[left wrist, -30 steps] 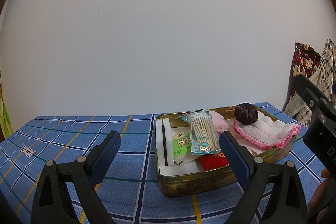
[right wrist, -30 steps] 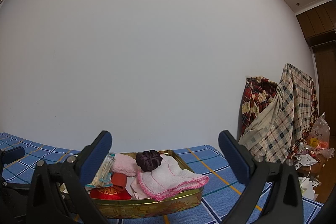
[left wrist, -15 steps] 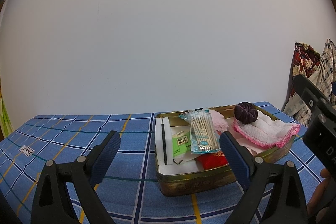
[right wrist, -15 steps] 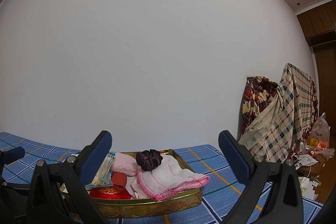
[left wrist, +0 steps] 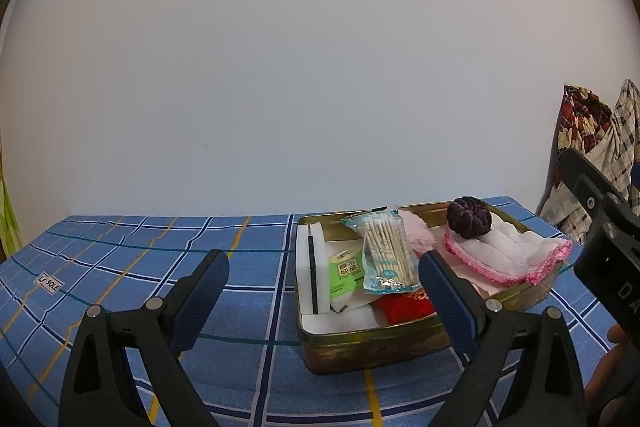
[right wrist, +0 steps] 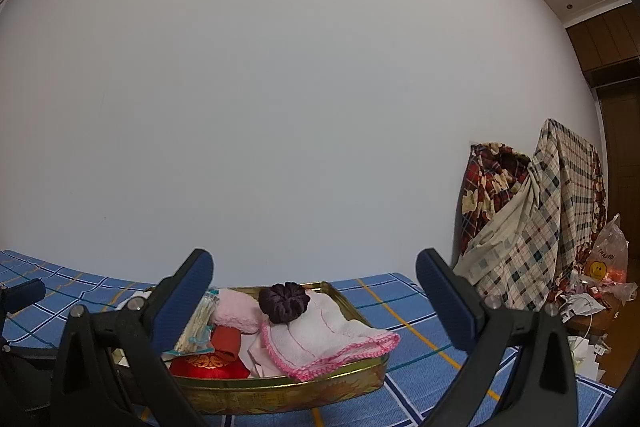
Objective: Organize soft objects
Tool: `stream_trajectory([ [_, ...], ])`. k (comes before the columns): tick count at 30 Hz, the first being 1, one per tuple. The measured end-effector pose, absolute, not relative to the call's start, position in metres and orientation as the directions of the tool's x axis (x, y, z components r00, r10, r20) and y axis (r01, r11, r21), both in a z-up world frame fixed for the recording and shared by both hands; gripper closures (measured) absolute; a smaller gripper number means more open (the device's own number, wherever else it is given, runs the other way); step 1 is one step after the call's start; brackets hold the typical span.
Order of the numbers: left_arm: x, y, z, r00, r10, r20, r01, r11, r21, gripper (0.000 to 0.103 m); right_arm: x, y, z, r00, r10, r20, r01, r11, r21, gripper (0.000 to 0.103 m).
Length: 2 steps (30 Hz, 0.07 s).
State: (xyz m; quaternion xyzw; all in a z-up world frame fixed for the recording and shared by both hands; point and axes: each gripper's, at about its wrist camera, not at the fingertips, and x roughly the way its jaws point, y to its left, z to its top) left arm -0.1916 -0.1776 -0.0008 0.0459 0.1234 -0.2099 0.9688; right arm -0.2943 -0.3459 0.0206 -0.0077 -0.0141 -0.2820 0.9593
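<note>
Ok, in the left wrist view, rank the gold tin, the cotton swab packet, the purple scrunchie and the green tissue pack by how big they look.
Largest to smallest as they appear:
1. gold tin
2. cotton swab packet
3. green tissue pack and purple scrunchie: too close to rank; the pack is partly covered and the scrunchie sits farther back.

The left wrist camera looked forward and slightly down along its wide-spread jaws, low over the blue checked desk (left wrist: 120, 267), facing a plain white wall (left wrist: 320, 67). A gold tin (left wrist: 372, 347) lay close ahead, right of centre. The right wrist camera sat lower and further right, tilted upward, so wall and ceiling filled most of its frame, the same tin (right wrist: 304, 391) near between its jaws. Both views shared the tin, the purple scrunchie (left wrist: 468, 223) (right wrist: 284, 302), the wall and the hanging plaid cloths (left wrist: 600, 147) (right wrist: 552, 211).
</note>
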Motion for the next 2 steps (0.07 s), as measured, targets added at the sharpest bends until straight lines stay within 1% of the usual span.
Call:
stream_trajectory([
  [2, -0.1908, -0.1781, -0.0009, 0.880, -0.396, -0.263, 0.419, 0.907, 0.039, 0.005, -0.2948, -0.3483, 0.0195, 0.839, -0.543, 0.027, 0.544, 0.839, -0.002, 0.000],
])
